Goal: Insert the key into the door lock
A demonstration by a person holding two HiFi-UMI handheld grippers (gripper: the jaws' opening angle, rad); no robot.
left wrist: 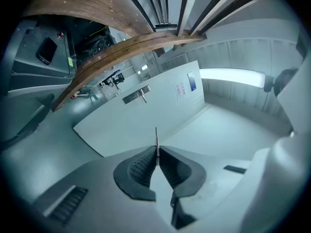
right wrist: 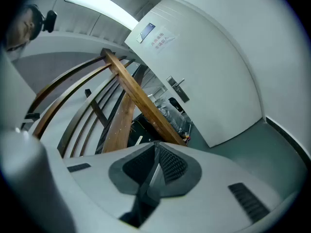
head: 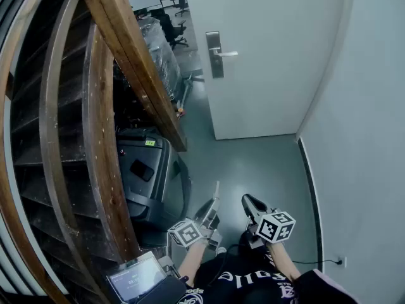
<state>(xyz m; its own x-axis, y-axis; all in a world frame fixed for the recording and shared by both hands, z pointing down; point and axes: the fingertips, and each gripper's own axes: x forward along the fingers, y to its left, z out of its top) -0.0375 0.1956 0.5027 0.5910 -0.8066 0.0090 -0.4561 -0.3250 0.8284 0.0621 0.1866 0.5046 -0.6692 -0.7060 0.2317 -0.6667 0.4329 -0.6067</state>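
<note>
The white door (head: 272, 62) stands far ahead, with its steel lock plate (head: 214, 54) and lever handle (head: 226, 53) on the left edge. My left gripper (head: 214, 202) is held low near my body, shut on a thin metal key (left wrist: 156, 139) whose blade points toward the door (left wrist: 146, 115) and its lock plate (left wrist: 135, 96). Beside it on the right, my right gripper (head: 246, 201) is shut with nothing between its pads. In the right gripper view the closed gripper (right wrist: 155, 147) aims left of the lock plate (right wrist: 177, 89). Both grippers are well short of the door.
A wooden stair frame (head: 136, 68) slants along the left. Under it stands a dark machine (head: 149, 176) with a phone (head: 142, 170) on top. A lit screen (head: 135, 277) sits at the bottom left. A grey wall (head: 361, 138) closes the right side, with a socket (head: 342, 261) low down.
</note>
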